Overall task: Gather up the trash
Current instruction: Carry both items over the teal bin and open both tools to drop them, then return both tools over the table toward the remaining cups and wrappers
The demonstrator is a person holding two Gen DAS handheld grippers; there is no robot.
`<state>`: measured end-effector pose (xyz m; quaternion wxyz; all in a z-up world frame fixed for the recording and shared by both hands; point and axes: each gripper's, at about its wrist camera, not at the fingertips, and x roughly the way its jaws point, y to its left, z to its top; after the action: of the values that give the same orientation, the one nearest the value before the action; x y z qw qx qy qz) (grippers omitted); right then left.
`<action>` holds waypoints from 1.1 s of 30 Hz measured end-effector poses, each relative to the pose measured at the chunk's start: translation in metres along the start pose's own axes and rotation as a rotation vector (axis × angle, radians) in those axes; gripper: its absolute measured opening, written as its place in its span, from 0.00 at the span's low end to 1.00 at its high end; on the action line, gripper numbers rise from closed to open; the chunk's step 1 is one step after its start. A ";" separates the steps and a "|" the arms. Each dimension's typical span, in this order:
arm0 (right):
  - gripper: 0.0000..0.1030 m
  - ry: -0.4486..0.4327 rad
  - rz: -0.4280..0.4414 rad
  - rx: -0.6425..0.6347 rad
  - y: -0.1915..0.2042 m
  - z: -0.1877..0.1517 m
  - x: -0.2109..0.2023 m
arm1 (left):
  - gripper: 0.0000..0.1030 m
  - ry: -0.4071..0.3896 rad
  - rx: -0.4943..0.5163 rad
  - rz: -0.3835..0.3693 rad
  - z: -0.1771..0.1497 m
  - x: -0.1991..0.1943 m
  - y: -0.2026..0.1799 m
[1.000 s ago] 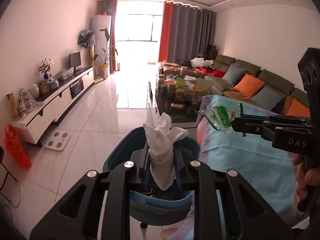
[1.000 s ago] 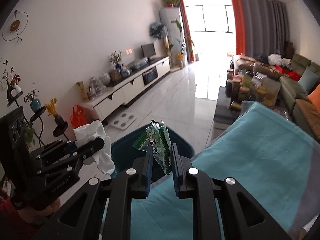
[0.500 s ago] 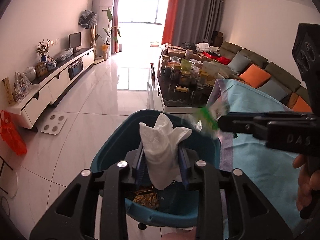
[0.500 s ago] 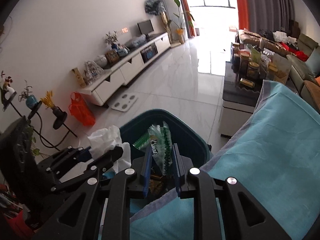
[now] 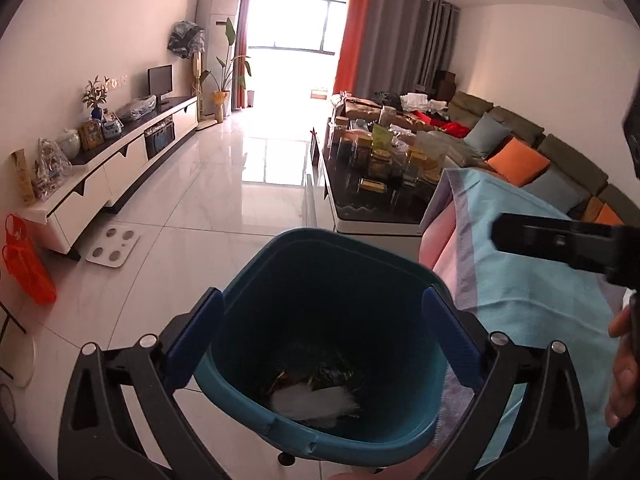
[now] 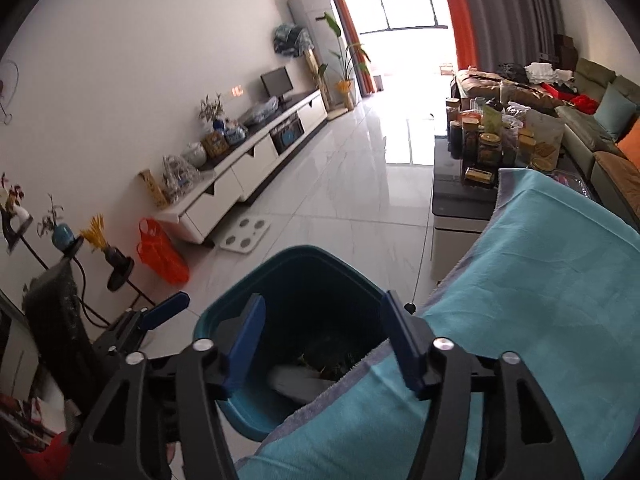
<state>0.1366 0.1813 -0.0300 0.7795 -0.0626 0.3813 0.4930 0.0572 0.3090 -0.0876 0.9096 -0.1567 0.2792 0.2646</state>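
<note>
A teal bin (image 5: 332, 280) (image 6: 304, 276) stands on the floor beside the cloth-covered table. My left gripper (image 5: 324, 320) hangs over its mouth, jaws opening wide, nothing between them. A white tissue (image 5: 312, 400) lies at the bottom of the bin with a green wrapper (image 5: 340, 372) and dark scraps. My right gripper (image 6: 324, 336) hovers over the bin's rim at the table edge, jaws opening, empty. The tissue (image 6: 296, 380) shows in the right wrist view too, partly hidden by the cloth. The right gripper's arm (image 5: 560, 240) crosses the left wrist view at the right.
A turquoise cloth (image 5: 532, 288) (image 6: 520, 280) covers the table to the right of the bin. Behind it stands a coffee table (image 5: 380, 200) crowded with jars. A white scale (image 5: 114, 246) and an orange bag (image 5: 24, 264) lie by the TV cabinet (image 5: 100, 176).
Both grippers opened. The tissue dropped from the left and the green wrapper from the right, and both now lie in the bin. The left gripper moved forward and down over the bin.
</note>
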 end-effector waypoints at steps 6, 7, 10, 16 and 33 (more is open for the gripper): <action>0.81 -0.102 -0.012 -0.002 -0.001 -0.007 -0.038 | 0.95 -0.057 -0.039 -0.004 0.008 -0.033 0.001; 0.82 -0.119 -0.015 -0.014 0.001 -0.009 -0.045 | 0.95 -0.074 -0.044 -0.003 0.010 -0.041 0.000; 0.93 -0.156 -0.034 -0.033 0.003 -0.013 -0.061 | 0.95 -0.111 -0.049 0.001 0.010 -0.063 0.001; 0.94 -0.216 -0.049 -0.060 0.006 -0.029 -0.087 | 0.95 -0.187 -0.027 0.009 0.015 -0.105 -0.011; 0.94 -0.407 -0.286 -0.059 -0.023 -0.094 -0.190 | 0.95 -0.291 0.104 -0.165 0.014 -0.172 -0.098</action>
<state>0.0633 -0.0120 0.0226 0.9000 -0.0380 0.1890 0.3908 -0.0018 0.1678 0.0389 0.9660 -0.0920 0.1438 0.1943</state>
